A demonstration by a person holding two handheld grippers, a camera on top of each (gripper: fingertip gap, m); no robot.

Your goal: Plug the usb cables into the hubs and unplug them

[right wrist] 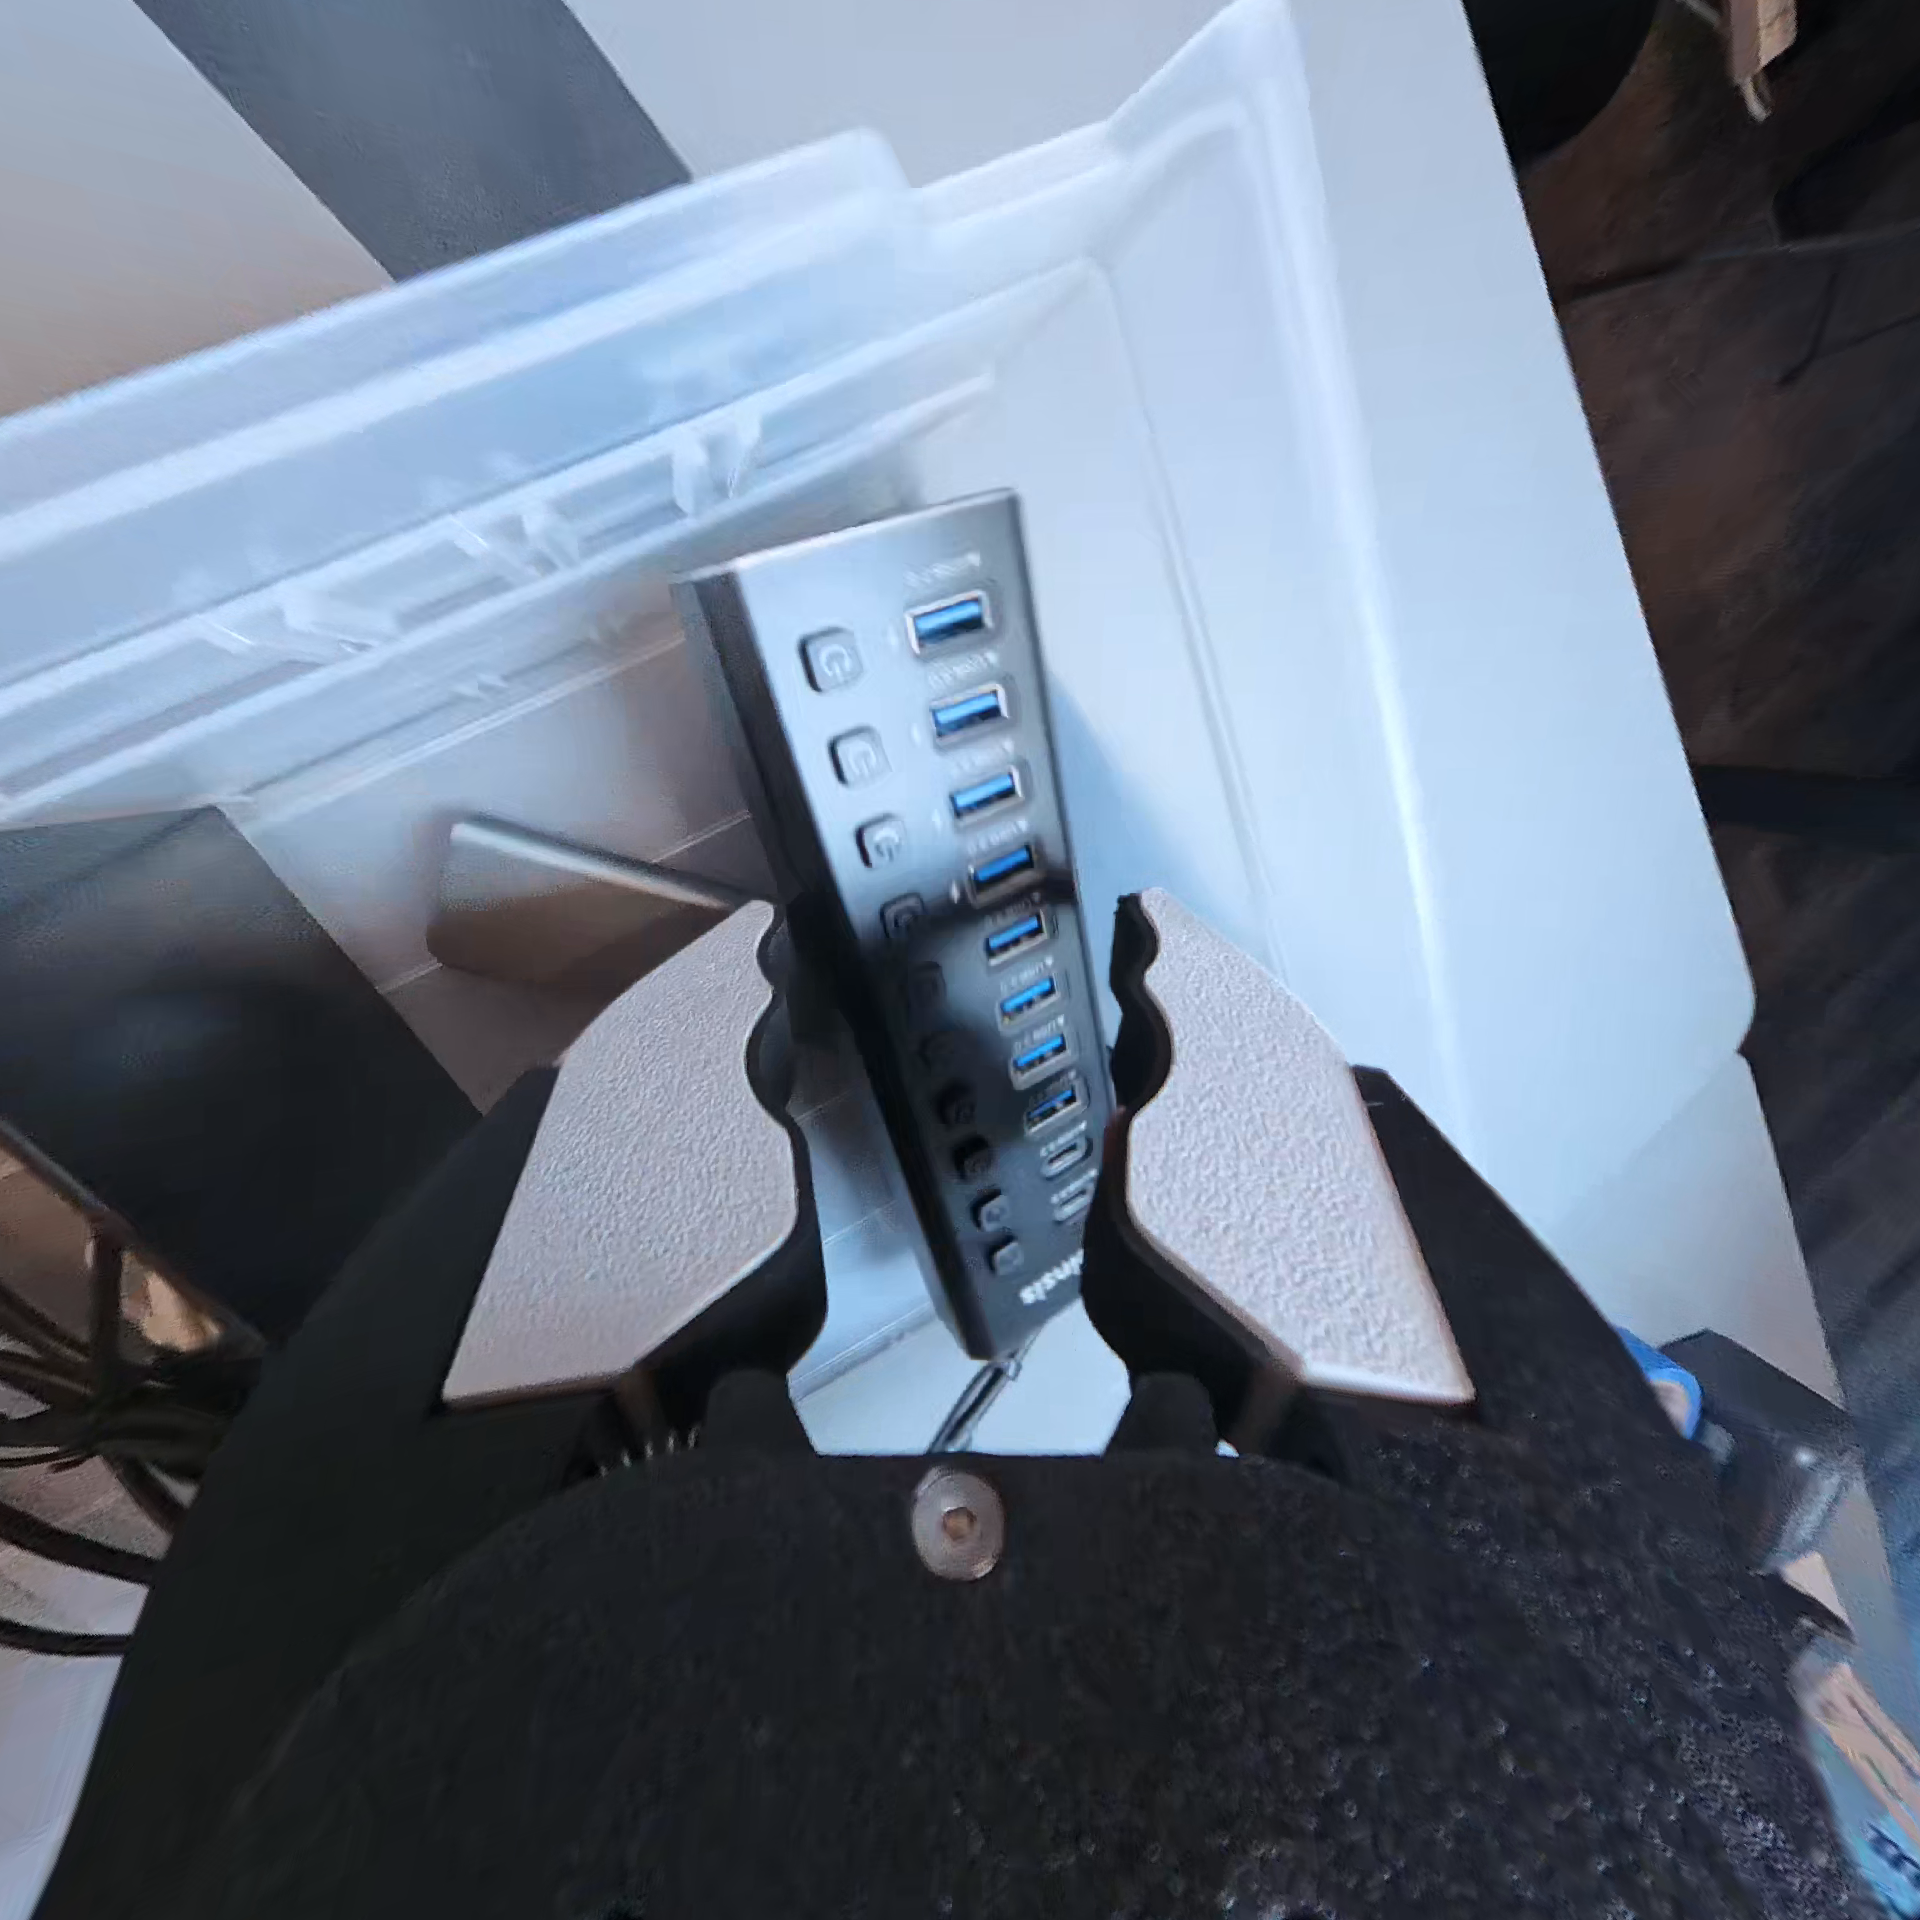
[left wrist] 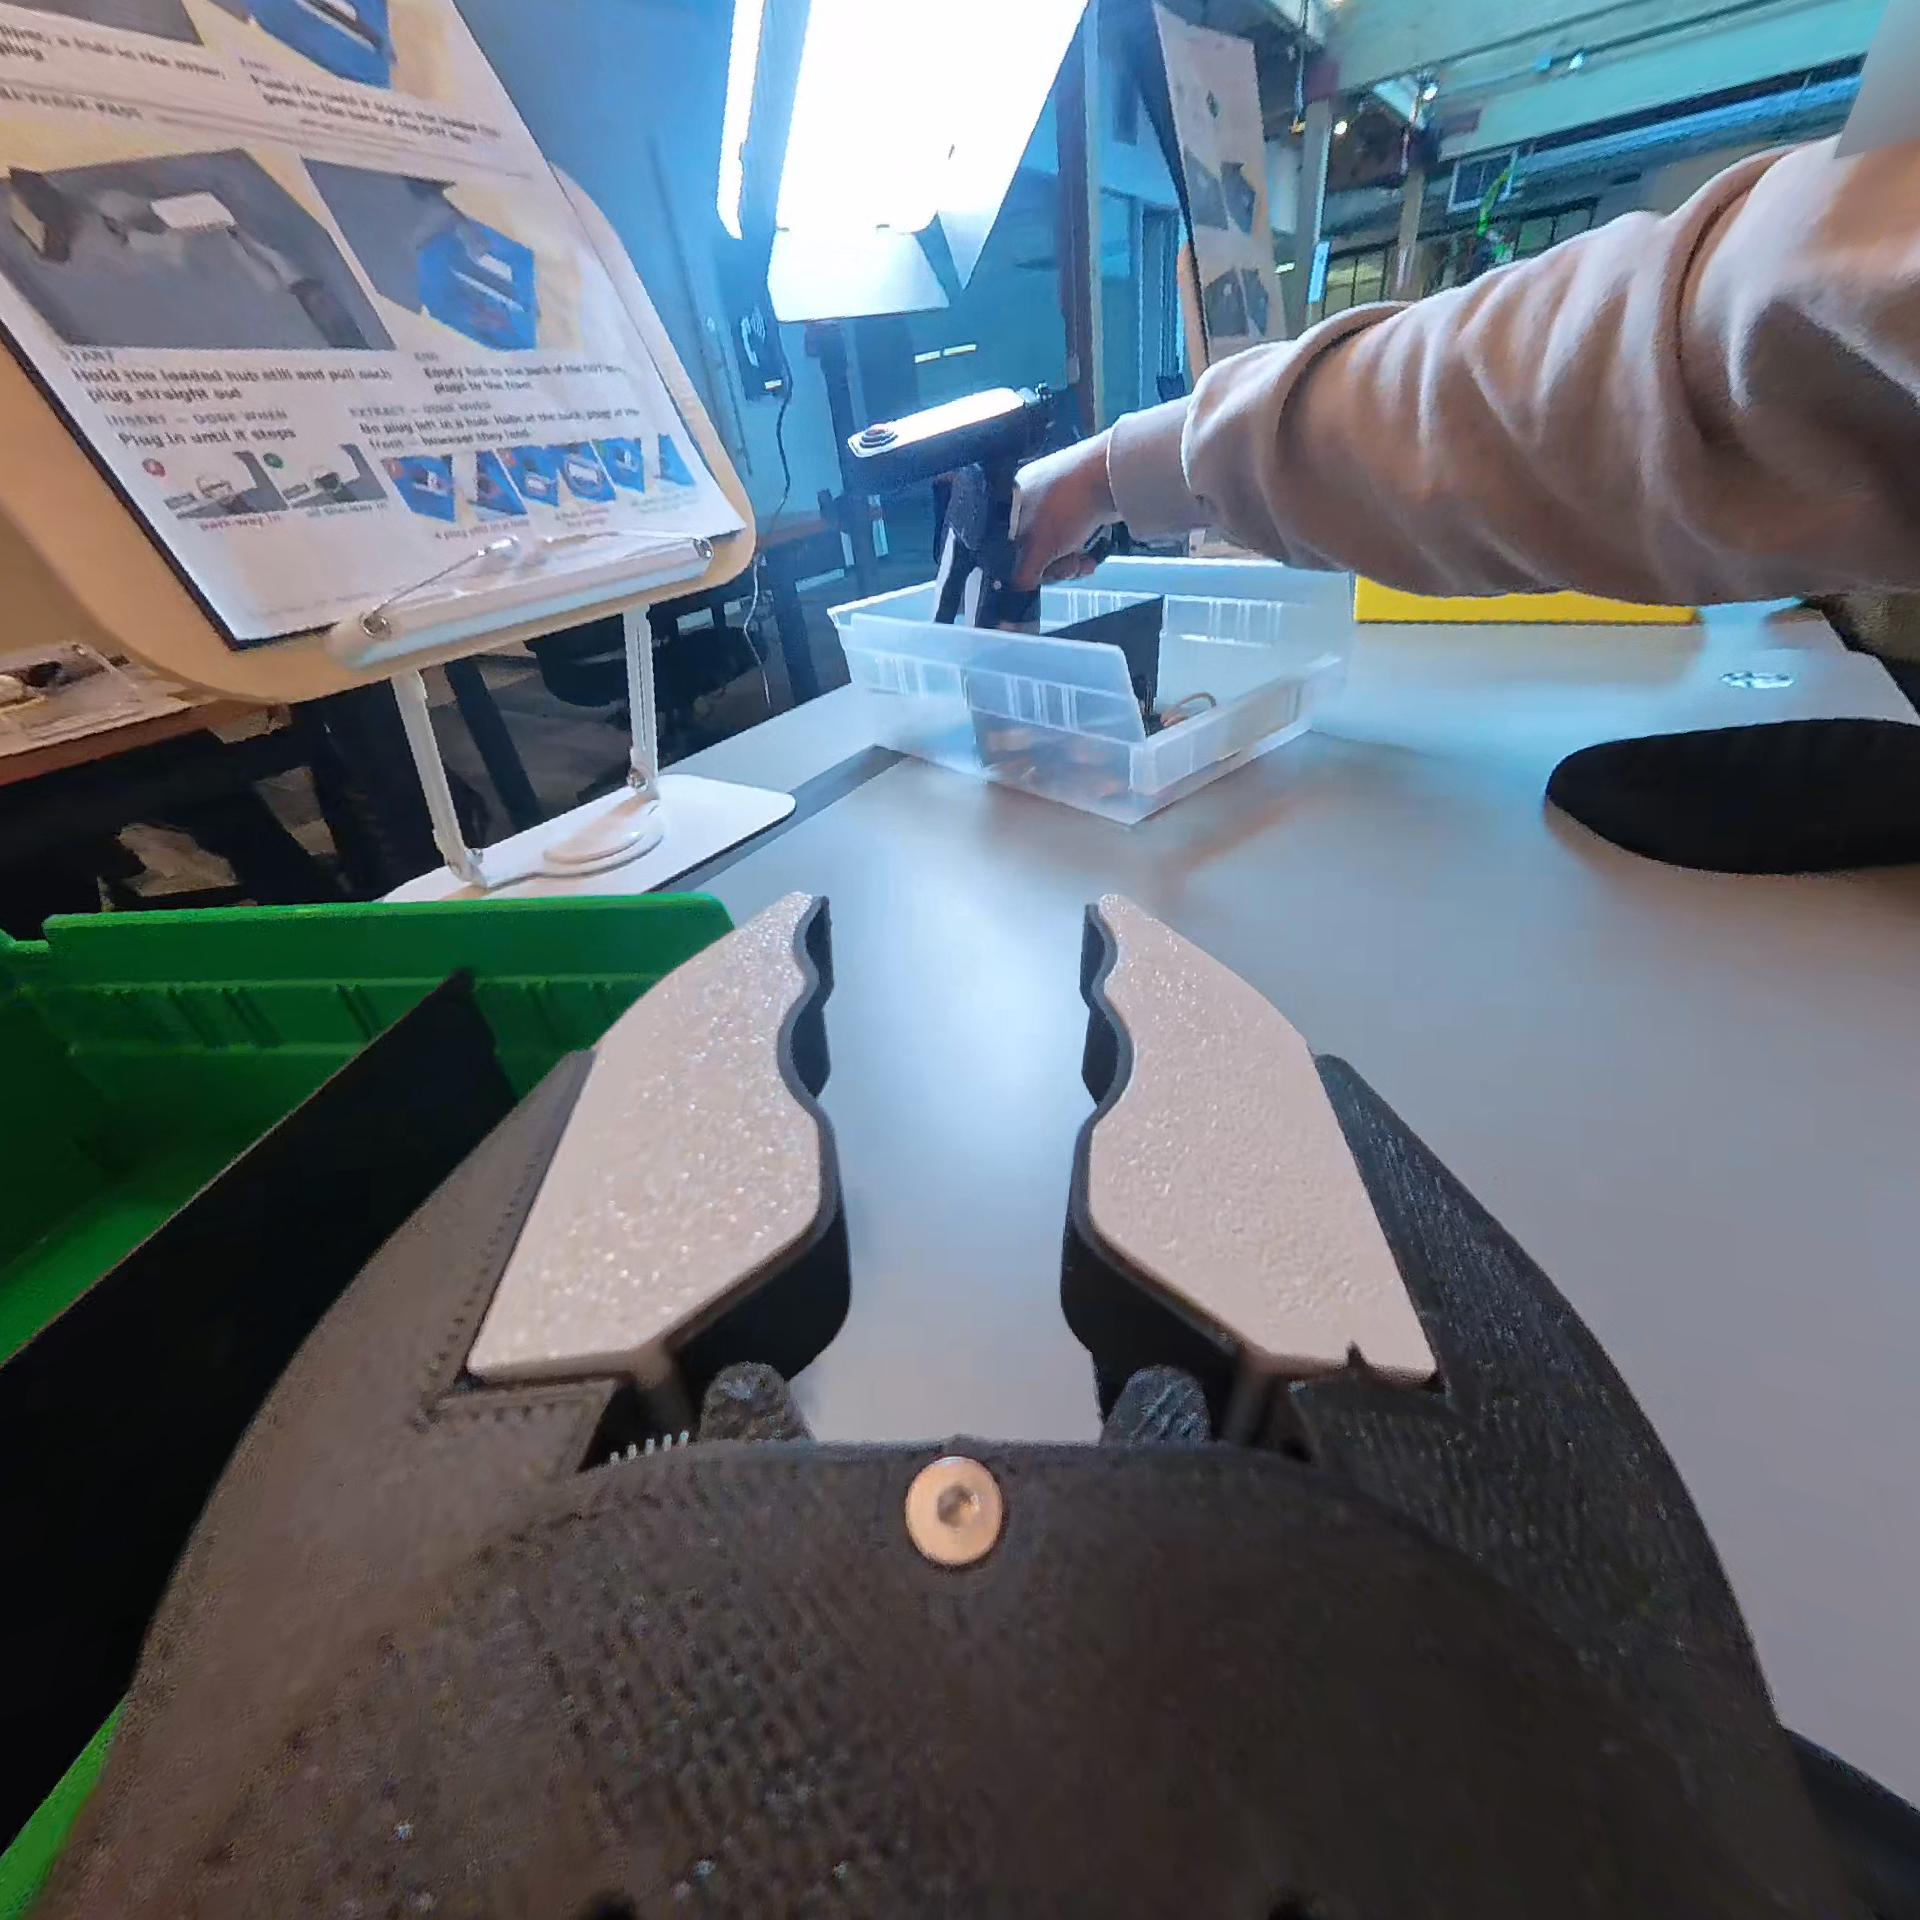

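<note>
In the right wrist view my right gripper [right wrist: 951, 920] is shut on a long dark USB hub [right wrist: 914, 790] with a row of blue ports and round buttons. It holds the hub lengthwise inside a clear plastic bin [right wrist: 436, 416]. A second grey hub [right wrist: 561, 904] lies on the bin floor to the left. Dark cables [right wrist: 94, 1413] lie at the left edge. In the left wrist view my left gripper [left wrist: 956, 925] is open and empty above the grey table [left wrist: 1351, 1039]. The right gripper [left wrist: 982, 540] shows far off, reaching into the clear bin [left wrist: 1091, 665].
A green bin [left wrist: 260, 997] with a black divider stands at the left of my left gripper. A white stand [left wrist: 582, 821] with an instruction sheet is behind it. A person's sleeved arm [left wrist: 1507, 416] crosses the upper right. A black pad [left wrist: 1745, 790] lies at the right. My right fingertips sit around 55 centimetres from my left ones.
</note>
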